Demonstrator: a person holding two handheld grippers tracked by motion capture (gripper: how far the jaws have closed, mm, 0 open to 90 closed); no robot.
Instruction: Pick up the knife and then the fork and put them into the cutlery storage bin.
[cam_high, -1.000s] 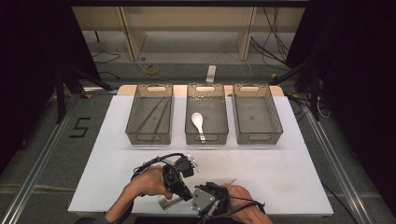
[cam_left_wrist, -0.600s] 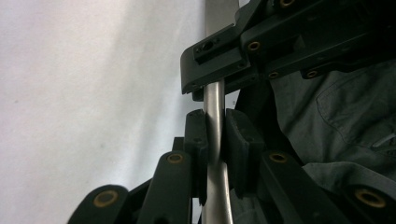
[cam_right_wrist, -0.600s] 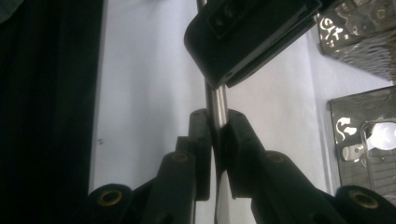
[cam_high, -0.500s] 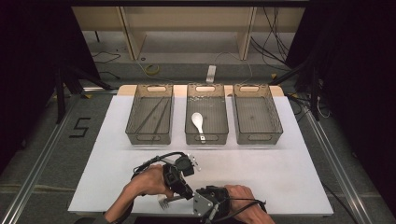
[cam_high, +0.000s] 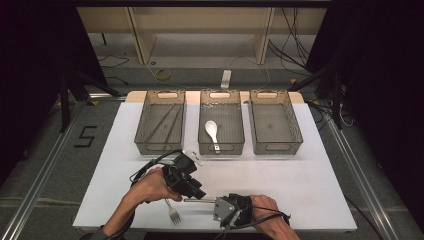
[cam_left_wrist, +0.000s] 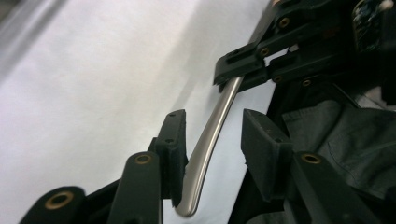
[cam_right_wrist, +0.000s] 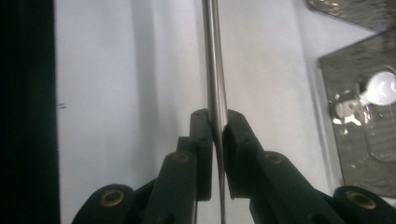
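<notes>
- Fork (cam_high: 175, 214) lies low over the near edge of the white table (cam_high: 310, 170), tines toward the person's left, handle running right toward the right gripper (cam_high: 212, 201).
- Right gripper is clamped on the fork's handle; in the right gripper view the two black pads pinch the thin metal shaft (cam_right_wrist: 215, 93) between them, and the shaft runs straight up out of the jaws.
- Left gripper (cam_high: 199, 192) sits just left of the right one, above the fork's handle. Its jaws have just been opening; in the left gripper view the curved handle (cam_left_wrist: 210, 135) passes between the pads, touching or almost touching the left pad and clear of the right one, so it no longer grips.
- Same view shows the right gripper's jaws (cam_left_wrist: 252, 70) farther along, closed on the handle's far end.
- Three wire baskets stand in a row at the far side of the table: the left basket (cam_high: 160, 145) holds thin dark sticks, the middle basket (cam_high: 221, 145) holds a white spoon (cam_high: 211, 131), and the right basket (cam_high: 275, 145) sits beside it.
- Person's hands come in from the near edge, one behind each gripper.
</notes>
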